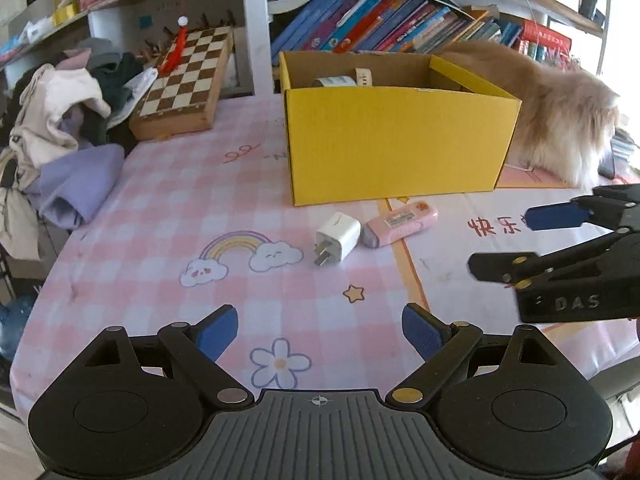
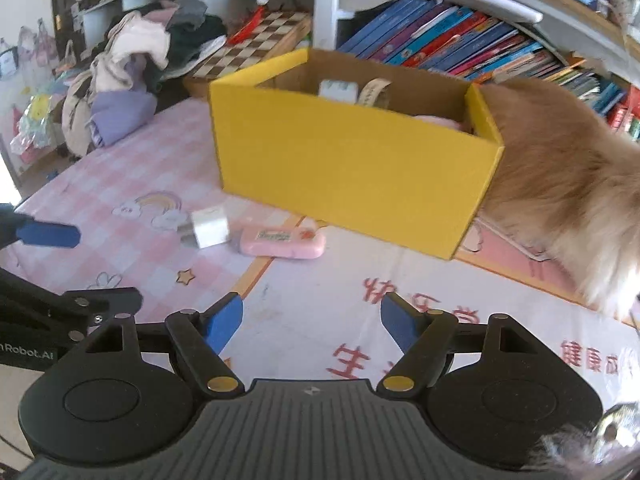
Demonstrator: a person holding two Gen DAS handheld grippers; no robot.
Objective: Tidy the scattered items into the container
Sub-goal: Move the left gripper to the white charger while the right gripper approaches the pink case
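1. Firstly, in the left wrist view, the left gripper (image 1: 320, 332) is hovering over the pink checked tablecloth (image 1: 160, 208), its blue-padded fingers (image 1: 218, 332) spread wide apart and holding nothing.
2. Ahead of it, a white charger plug (image 1: 336, 239) is lying on the cloth, just beside a pink eraser case (image 1: 400, 222); whether the two are touching cannot be told.
3. Behind both, the yellow cardboard box (image 1: 396, 140) is standing open, with a white roll (image 1: 334, 81) and a tape roll (image 1: 363, 77) showing inside.
4. At the right edge, the right gripper (image 1: 516, 240) is reaching in from the side, fingers parted and empty.
5. Elsewhere, a chessboard (image 1: 180, 84) is leaning against the bookshelf (image 1: 400, 20), a clothes pile (image 1: 60, 128) is lying at the left, and a fluffy cat (image 1: 560, 120) is standing behind the box.
6. Secondly, in the right wrist view, the right gripper (image 2: 312, 322) is hanging wide open, gripping nothing.
7. Plug (image 2: 208, 227) and eraser case (image 2: 282, 242) are lying before the box (image 2: 352, 172); the cat (image 2: 568, 184) is pressing against its right wall.
8. One blue pad of the left gripper (image 2: 48, 235) is showing at the left edge.
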